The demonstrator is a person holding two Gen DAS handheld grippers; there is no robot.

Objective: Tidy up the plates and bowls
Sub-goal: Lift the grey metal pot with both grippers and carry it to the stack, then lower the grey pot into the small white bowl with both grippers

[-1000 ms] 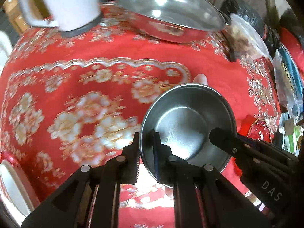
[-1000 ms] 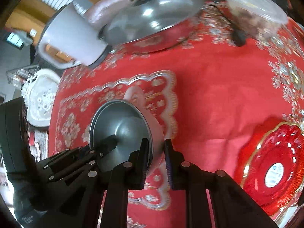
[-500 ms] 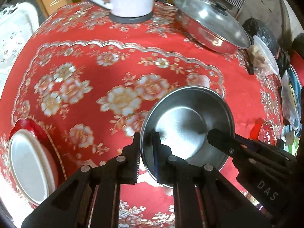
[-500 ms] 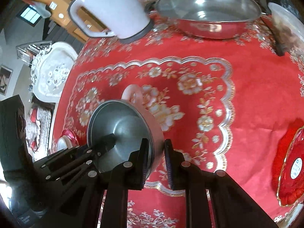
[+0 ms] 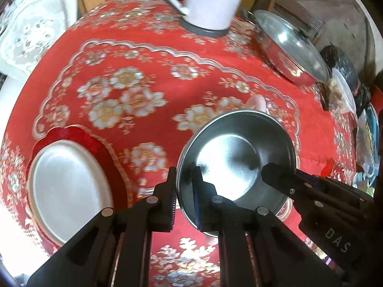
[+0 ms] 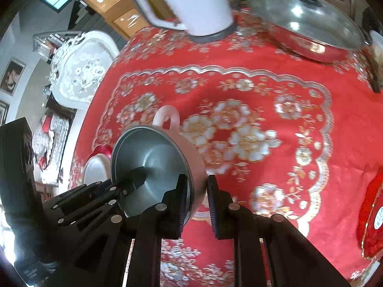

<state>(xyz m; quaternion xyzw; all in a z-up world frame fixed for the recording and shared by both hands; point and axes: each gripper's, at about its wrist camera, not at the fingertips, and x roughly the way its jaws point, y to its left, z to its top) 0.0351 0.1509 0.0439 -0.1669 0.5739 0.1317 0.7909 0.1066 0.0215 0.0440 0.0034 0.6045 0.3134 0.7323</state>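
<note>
A steel bowl (image 5: 235, 157) with a pink outer wall and a pink loop handle (image 6: 166, 117) is held in the air above a table under a red flowered cloth (image 5: 134, 76); both grippers have hold of it by the rim, on opposite sides; the left gripper (image 5: 185, 191) is closed down on the bowl's left rim, one finger outside the wall and the other inside, and in the right wrist view it reaches in from the left; the right gripper (image 6: 195, 197) pinches the near right rim the same way, its jaws narrow with only the bowl's wall between them, and in the left wrist view it comes in from the right; the bowl is tilted so that its hollow faces the cameras; below and to the left of it a white plate (image 5: 69, 189) lies on a red scalloped plate (image 5: 100, 148) on the cloth; at the table's far side stand a white jug (image 5: 210, 0) on a grey base and a steel pan with a glass lid (image 5: 290, 45); another red plate (image 6: 372, 217) lies at the right edge of the table; a white lace-covered chair (image 6: 81, 71) stands beyond the table on the left
</note>
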